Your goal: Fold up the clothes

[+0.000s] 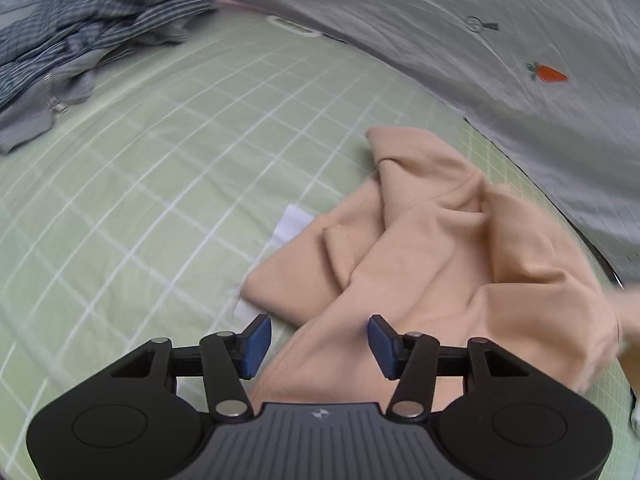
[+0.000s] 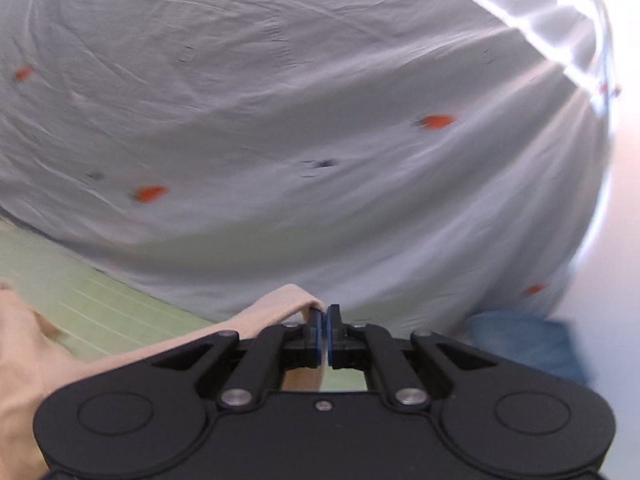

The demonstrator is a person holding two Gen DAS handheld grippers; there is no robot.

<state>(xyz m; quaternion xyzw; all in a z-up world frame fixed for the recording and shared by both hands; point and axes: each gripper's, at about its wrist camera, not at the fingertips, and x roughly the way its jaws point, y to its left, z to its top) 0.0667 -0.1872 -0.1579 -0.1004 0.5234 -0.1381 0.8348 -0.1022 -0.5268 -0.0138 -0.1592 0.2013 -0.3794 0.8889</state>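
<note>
Green checked bedding [image 1: 160, 168] covers the bed that serves as the work surface, with a pale grey carrot-print sheet [image 1: 460, 40] rising along its far right side.

The left tool [image 1: 319, 338] hangs with its blue pads spread wide and nothing between them, low over the near part of a peach garment [image 1: 460, 248]. I judge it is waiting to take a second hold once the cloth is drawn straight.

The right tool [image 2: 324, 330] is pinched tight on an edge of the same peach garment [image 2: 280, 304], whose fabric trails back to the left under the tool body, probably to lift or stretch that edge so the crumpled heap opens out. In the left wrist view the garment lies bunched in loose folds on the bedding, to the right of centre, a white label or slip [image 1: 290, 224] showing at its left edge.

Far left, a striped blue-grey pile of clothes [image 1: 92, 20] sits well apart. Near right, something blue [image 2: 524, 344] lies blurred.
</note>
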